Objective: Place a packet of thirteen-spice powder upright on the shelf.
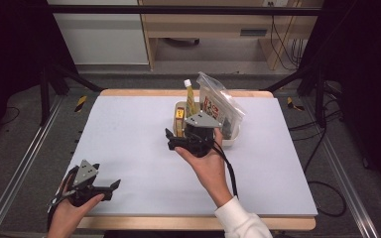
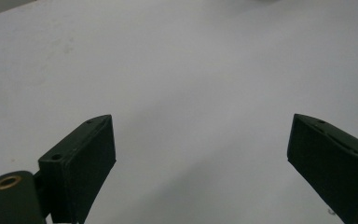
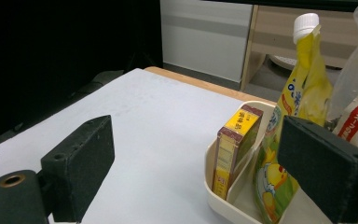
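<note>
Nothing is grasped yet: the right claw (image 1: 173, 140), released and empty, sits beside the cream tray (image 3: 213, 196) near the table's (image 1: 129, 148) far edge, facing the small yellow box (image 3: 235, 144) standing inside, while the left claw (image 1: 110, 187), also released, waits at the near left corner.

Even overhead light, dark surroundings; soft shadows, slight blur on the near claws.
</note>
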### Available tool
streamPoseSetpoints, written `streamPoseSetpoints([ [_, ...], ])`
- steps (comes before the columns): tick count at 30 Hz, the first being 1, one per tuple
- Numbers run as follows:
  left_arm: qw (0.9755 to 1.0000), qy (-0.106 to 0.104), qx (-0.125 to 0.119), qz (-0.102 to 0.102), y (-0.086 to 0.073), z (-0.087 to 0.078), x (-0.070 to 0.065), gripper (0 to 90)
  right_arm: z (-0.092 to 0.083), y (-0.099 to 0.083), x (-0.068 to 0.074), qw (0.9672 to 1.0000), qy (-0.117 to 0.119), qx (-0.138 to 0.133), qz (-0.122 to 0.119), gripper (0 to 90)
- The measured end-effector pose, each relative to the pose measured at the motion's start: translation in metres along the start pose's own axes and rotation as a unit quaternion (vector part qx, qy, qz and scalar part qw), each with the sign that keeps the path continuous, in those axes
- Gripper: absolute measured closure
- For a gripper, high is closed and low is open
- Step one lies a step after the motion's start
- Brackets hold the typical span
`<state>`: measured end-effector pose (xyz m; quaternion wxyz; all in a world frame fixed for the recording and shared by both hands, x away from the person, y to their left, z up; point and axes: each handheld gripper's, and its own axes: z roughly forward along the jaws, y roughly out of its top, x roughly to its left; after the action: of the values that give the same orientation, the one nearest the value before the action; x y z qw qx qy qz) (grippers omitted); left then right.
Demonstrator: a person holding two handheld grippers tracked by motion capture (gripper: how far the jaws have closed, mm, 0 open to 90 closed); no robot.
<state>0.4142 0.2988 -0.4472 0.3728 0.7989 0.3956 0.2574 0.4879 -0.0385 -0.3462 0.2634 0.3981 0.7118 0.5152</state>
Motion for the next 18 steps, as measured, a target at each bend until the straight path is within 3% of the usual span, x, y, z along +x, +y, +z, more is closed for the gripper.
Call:
streamPoseSetpoints([
  [18,1.0000,0.001,-0.004,-0.003,0.000,-0.001,0.001,6.7,-0.013,0.002,-0.005,0.9995,0.005,0.011,-0.030,7.7],
])
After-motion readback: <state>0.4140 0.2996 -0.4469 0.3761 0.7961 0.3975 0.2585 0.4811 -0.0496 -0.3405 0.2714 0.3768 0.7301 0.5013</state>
